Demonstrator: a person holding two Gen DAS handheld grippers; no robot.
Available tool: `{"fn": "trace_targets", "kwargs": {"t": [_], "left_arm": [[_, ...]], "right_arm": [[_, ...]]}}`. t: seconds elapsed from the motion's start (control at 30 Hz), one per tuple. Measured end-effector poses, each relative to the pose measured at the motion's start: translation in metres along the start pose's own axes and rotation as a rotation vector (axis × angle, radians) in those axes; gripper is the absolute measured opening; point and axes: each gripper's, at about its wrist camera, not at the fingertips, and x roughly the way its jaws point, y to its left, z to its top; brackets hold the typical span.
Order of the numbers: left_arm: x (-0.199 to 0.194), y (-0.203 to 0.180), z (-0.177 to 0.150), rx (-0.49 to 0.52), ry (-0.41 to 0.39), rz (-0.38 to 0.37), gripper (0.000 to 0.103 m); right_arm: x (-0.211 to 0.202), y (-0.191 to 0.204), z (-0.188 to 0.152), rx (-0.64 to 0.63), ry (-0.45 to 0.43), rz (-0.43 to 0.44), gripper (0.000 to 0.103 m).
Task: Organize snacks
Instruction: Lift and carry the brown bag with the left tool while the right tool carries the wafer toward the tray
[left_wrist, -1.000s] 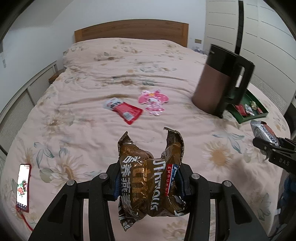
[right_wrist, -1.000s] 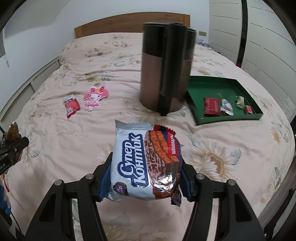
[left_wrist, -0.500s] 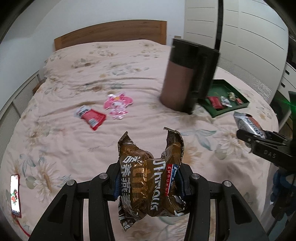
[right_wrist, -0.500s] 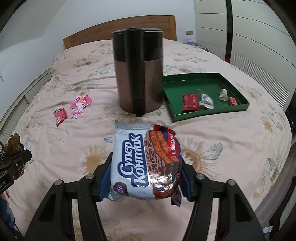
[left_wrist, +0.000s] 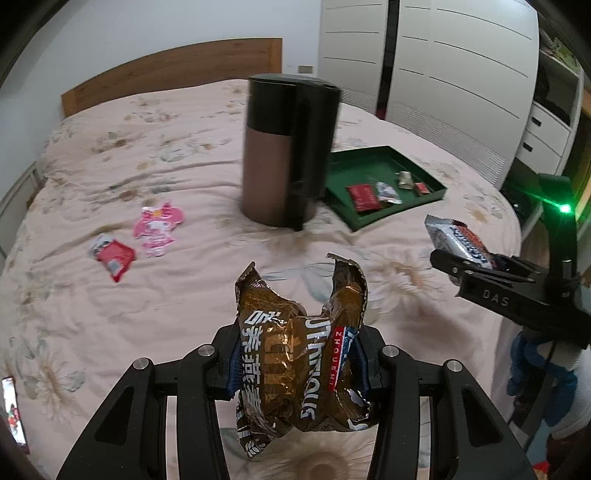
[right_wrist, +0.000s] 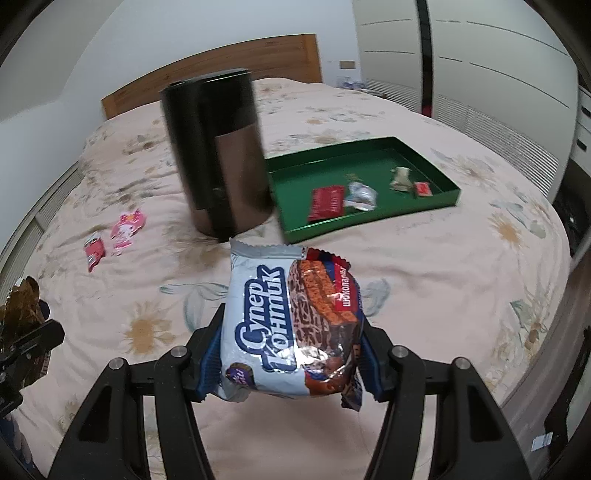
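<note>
My left gripper (left_wrist: 299, 363) is shut on a crumpled brown-gold snack bag (left_wrist: 301, 354), held above the bed. My right gripper (right_wrist: 290, 360) is shut on a silver-blue wafer pack (right_wrist: 288, 325); that same wafer pack (left_wrist: 456, 240) shows at the right of the left wrist view. A green tray (right_wrist: 388, 149) lies on the bed ahead and to the right, holding a red packet (right_wrist: 327, 203) and a few small wrapped sweets. A pink character packet (left_wrist: 159, 227) and a red packet (left_wrist: 114, 256) lie loose on the bedspread to the left.
A tall brown and black canister (right_wrist: 218, 155) stands just left of the tray. A phone (left_wrist: 14, 413) lies near the bed's left edge. White wardrobe doors (left_wrist: 443, 74) stand beyond the right side of the bed, and a wooden headboard (left_wrist: 166, 79) at the far end.
Both grippers have swung rightward over the bed with their snacks still gripped. The canister and green tray have shifted left and closer in both views; the loose packets slid left.
</note>
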Motion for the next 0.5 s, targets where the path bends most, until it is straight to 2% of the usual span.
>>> {"fn": "trace_targets", "kwargs": {"t": [0.5], "left_arm": [[0.022,-0.062,0.017,0.115,0.021,-0.056,0.041]], "right_arm": [[-0.004,-0.050,0.000,0.056,-0.033,-0.022,0.103]]}}
